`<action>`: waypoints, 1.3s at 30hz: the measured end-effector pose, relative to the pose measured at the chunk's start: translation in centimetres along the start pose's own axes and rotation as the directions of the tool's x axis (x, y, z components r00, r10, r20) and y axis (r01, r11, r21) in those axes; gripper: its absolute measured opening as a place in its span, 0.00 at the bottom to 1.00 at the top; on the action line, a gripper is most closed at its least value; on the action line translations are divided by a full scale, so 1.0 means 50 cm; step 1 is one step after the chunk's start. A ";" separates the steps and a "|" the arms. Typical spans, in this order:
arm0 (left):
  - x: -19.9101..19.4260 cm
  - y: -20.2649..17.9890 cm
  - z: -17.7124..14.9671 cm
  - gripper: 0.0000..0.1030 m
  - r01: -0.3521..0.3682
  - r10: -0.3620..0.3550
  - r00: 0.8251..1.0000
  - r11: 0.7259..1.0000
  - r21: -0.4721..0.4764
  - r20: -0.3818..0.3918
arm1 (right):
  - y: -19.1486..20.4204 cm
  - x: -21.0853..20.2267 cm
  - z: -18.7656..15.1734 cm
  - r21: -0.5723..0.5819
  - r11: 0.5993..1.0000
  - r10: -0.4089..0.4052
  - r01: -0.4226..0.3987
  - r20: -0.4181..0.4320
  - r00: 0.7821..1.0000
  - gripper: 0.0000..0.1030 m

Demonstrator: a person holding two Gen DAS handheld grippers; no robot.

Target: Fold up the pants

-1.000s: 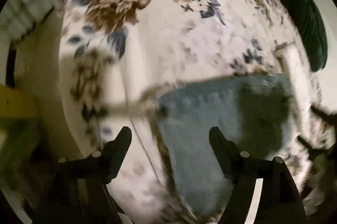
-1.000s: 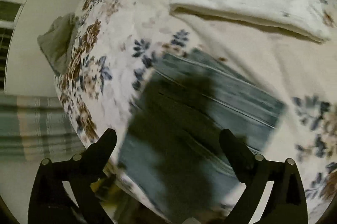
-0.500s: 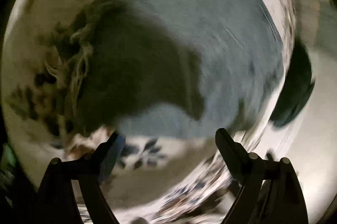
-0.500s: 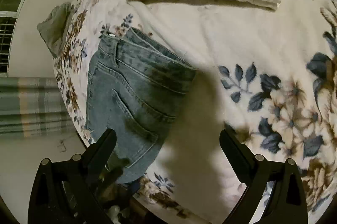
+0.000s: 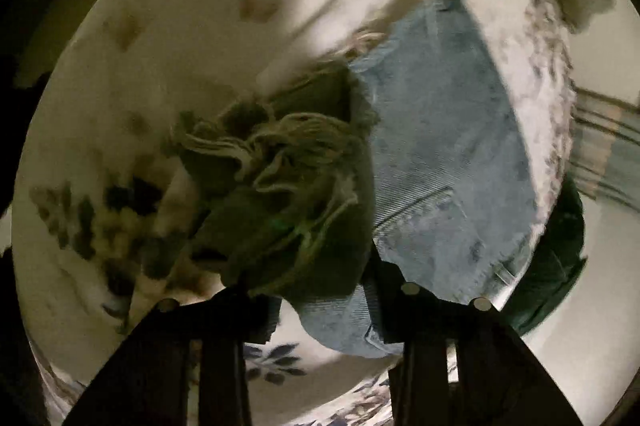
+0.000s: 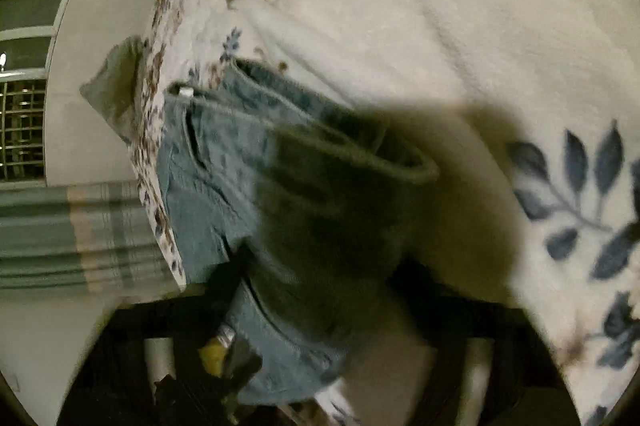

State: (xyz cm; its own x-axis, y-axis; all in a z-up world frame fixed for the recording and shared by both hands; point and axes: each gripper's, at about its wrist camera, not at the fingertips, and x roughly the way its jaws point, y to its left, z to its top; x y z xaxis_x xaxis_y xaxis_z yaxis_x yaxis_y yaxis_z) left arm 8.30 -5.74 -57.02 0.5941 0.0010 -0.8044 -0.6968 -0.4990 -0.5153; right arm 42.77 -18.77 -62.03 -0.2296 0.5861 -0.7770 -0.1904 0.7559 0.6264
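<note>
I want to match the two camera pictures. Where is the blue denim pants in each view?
Left wrist view: the blue denim pants fill the centre and right; the frayed hem end lies centre-left, just ahead of the left gripper.
Right wrist view: the pants run from centre-left down to the bottom, with the waistband at the upper end.
Shared landmark: the white floral blanket under the pants.

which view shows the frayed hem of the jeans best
The left wrist view: the frayed hem sits centre frame, loose threads visible above the left hand-held gripper. The right wrist view shows only the jeans' waistband and pocket end, partly shadowed; no hem.
</note>
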 end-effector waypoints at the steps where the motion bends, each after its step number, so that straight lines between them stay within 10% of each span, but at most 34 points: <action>1: -0.010 -0.012 0.007 0.29 0.003 -0.003 1.000 1.000 0.026 0.001 | -0.002 0.002 -0.002 0.009 1.000 0.005 -0.005 0.010 1.000 0.46; 5: -0.034 -0.015 0.006 0.28 0.028 -0.028 1.000 0.990 0.135 -0.007 | -0.010 -0.011 -0.022 0.049 0.998 0.032 -0.035 0.051 0.998 0.23; 10: -0.052 -0.012 0.027 0.32 0.037 -0.042 0.999 0.956 0.292 0.013 | 0.000 -0.050 -0.074 0.045 0.997 0.057 -0.059 0.047 0.997 0.22; 20: 0.030 0.055 0.065 0.55 0.084 -0.082 0.996 0.984 0.158 -0.014 | -0.046 0.009 -0.048 0.100 0.987 0.123 -0.128 0.055 0.991 0.55; 25: 0.012 0.035 0.062 0.25 0.057 -0.065 0.997 0.984 0.170 0.039 | -0.037 0.022 -0.047 0.165 0.976 0.120 -0.138 0.117 0.986 0.42; 29: -0.028 -0.020 0.055 0.22 0.057 -0.075 0.995 0.965 0.255 0.060 | -0.027 0.003 -0.064 0.205 0.966 0.130 -0.159 0.147 0.981 0.26; 39: -0.181 -0.240 0.034 0.22 0.014 -0.047 0.997 0.866 0.499 0.054 | 0.065 -0.147 -0.126 0.248 0.944 0.171 -0.219 0.201 0.965 0.22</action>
State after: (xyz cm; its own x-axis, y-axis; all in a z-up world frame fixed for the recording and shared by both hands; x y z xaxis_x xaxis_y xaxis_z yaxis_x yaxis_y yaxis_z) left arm 10.59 1.69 -44.04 0.6038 0.0717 -0.7939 -0.7960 0.0006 -0.6053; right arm 37.85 -22.45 -53.90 -0.0624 0.7530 -0.6551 0.1076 0.6576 0.7456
